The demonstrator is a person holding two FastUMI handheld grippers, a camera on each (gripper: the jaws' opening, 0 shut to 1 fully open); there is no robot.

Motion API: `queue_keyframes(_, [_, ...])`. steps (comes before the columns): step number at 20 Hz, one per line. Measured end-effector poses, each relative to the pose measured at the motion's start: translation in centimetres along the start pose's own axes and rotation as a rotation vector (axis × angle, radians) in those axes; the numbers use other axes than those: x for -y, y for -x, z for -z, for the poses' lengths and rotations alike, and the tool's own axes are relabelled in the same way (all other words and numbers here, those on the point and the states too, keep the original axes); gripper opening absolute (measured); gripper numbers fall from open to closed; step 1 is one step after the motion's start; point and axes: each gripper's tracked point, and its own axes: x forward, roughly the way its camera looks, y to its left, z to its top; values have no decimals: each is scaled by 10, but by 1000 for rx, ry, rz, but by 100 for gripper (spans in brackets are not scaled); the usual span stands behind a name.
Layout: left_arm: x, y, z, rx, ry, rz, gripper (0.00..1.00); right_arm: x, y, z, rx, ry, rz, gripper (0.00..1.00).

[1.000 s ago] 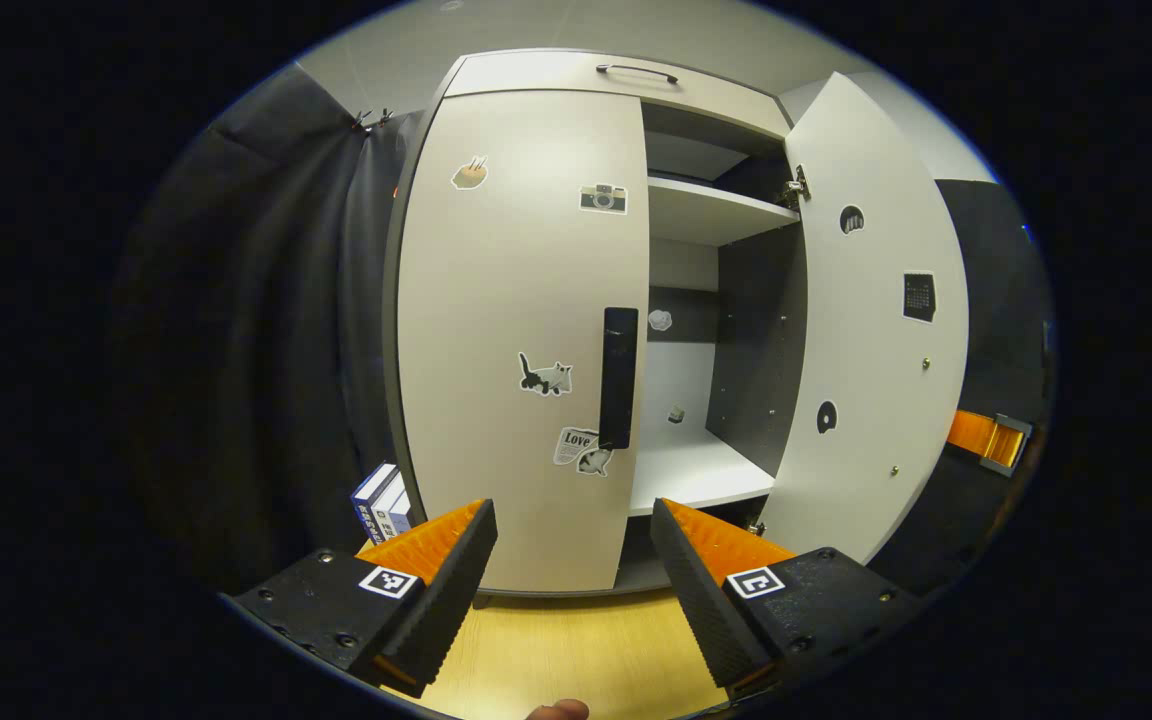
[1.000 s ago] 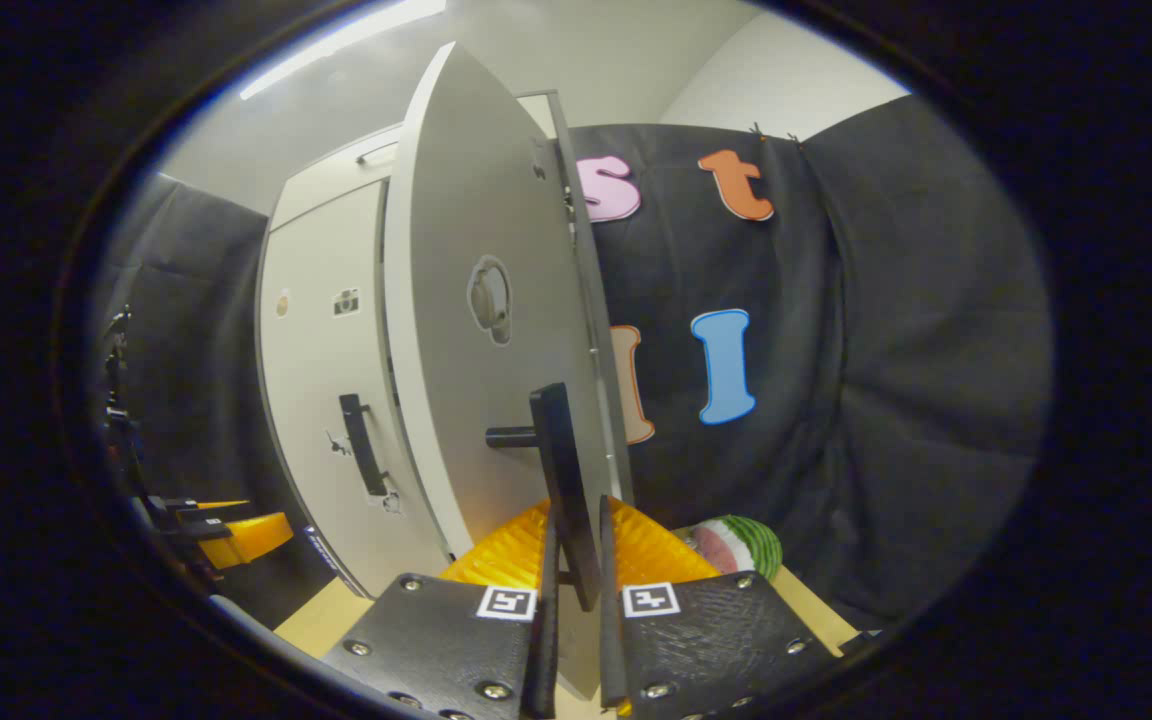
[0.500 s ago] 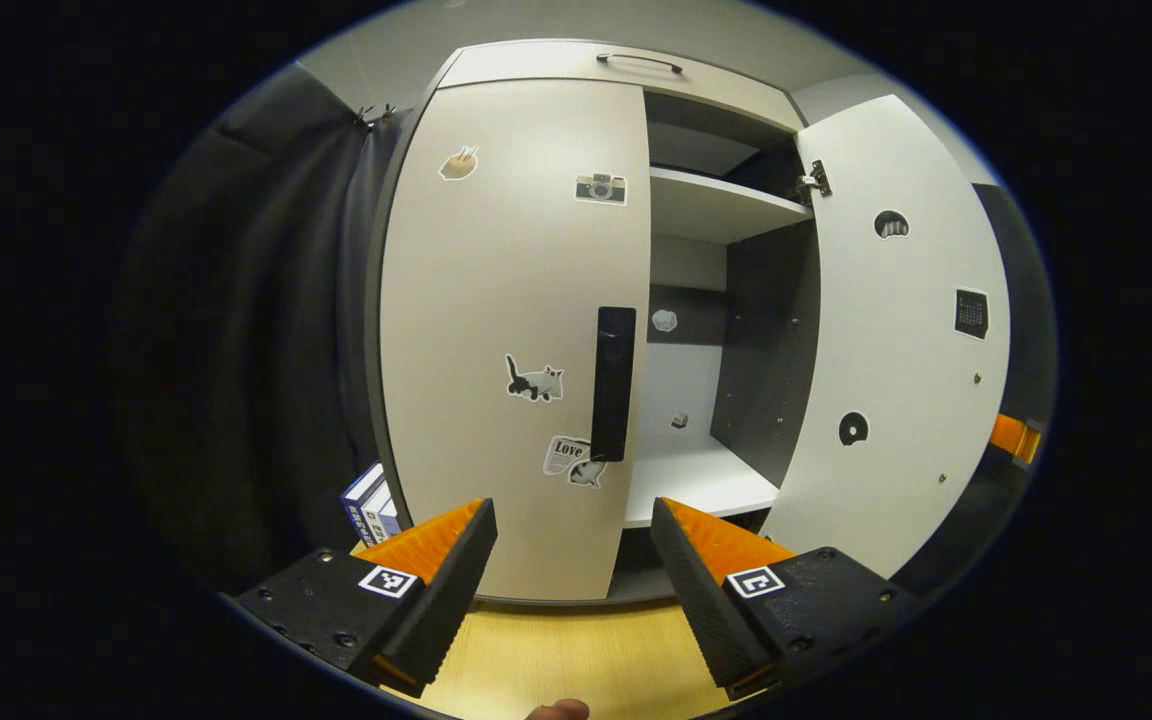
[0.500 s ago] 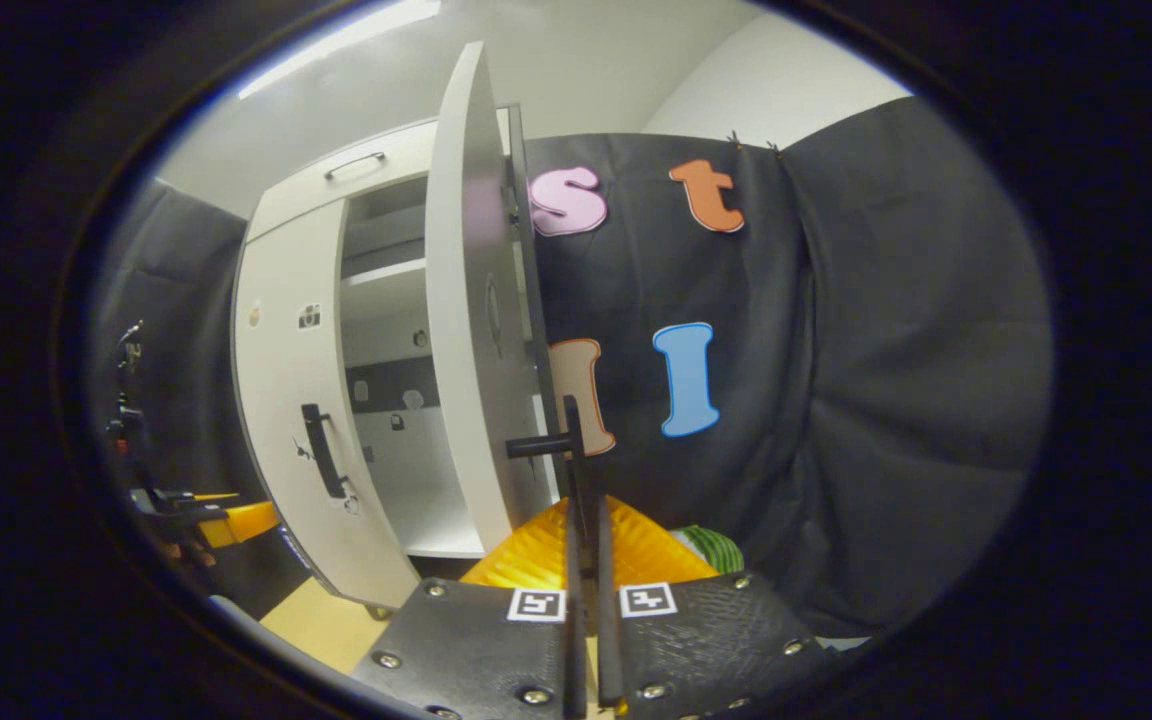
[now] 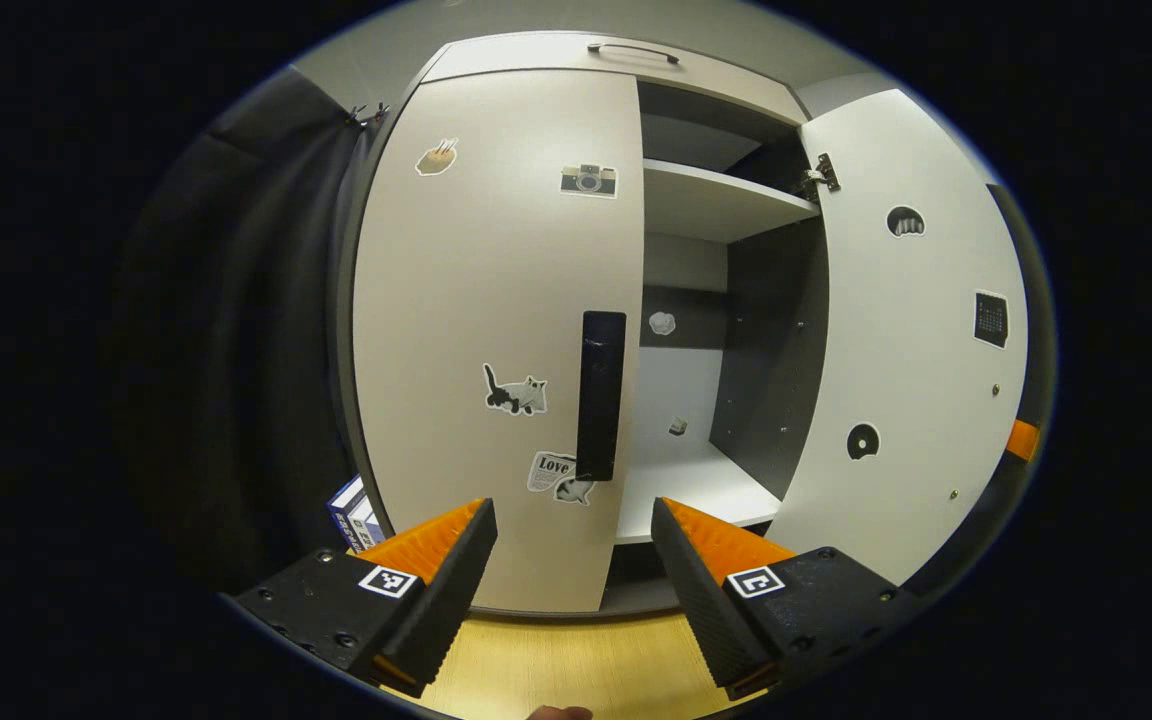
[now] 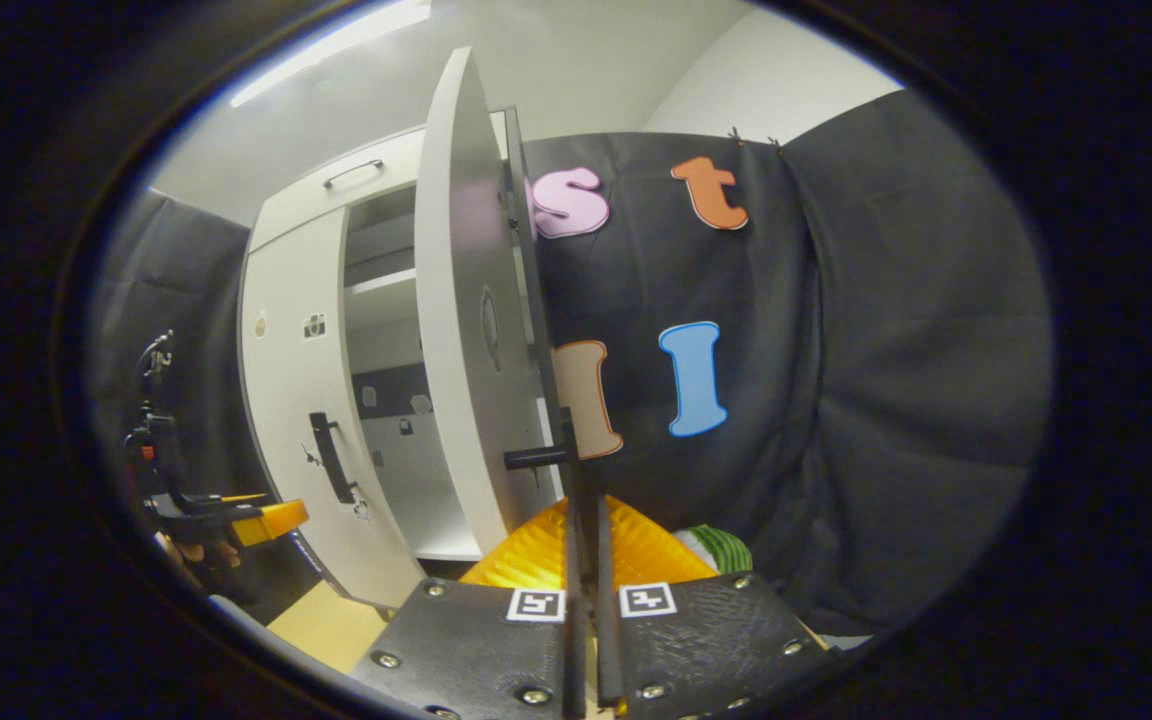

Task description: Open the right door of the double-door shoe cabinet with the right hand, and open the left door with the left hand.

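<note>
My right gripper (image 6: 584, 590) is clamped on the right door's handle (image 6: 566, 455); the right door (image 5: 911, 330) stands swung wide, shelves exposed. That half I judge done. The left door (image 5: 496, 330) remains closed. My left gripper (image 5: 571, 565) hangs spread and empty, short of the left handle (image 5: 600, 395).

Light wood tabletop (image 5: 556, 665) runs along the bottom centre of the left gripper view; the shoe cabinet (image 5: 496, 330) stands on it, filling mid-frame. A blue-and-white box (image 5: 351, 512) stands on the table at lower left, just beside the cabinet's left side. In the right gripper view the same wood surface shows at lower left, and a green striped watermelon-like object (image 6: 721, 548) sits low, right of centre, partly hidden.
</note>
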Motion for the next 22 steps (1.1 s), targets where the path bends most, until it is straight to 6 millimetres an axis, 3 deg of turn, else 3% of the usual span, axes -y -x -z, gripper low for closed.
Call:
queue_keyframes(5, [2,-17,-8,13,-13,0,97,12,17,-5,14,-8,19,5])
queue_keyframes(14, [7,-61,-31,60,-55,-13,97,49,50,17,-19,51,141,5])
queue_keyframes(17, [6,-77,-34,61,-60,-22,97,56,64,21,-36,63,169,15])
queue_keyframes(22, [6,-95,-36,65,-73,-35,97,67,70,29,-46,105,225,77])
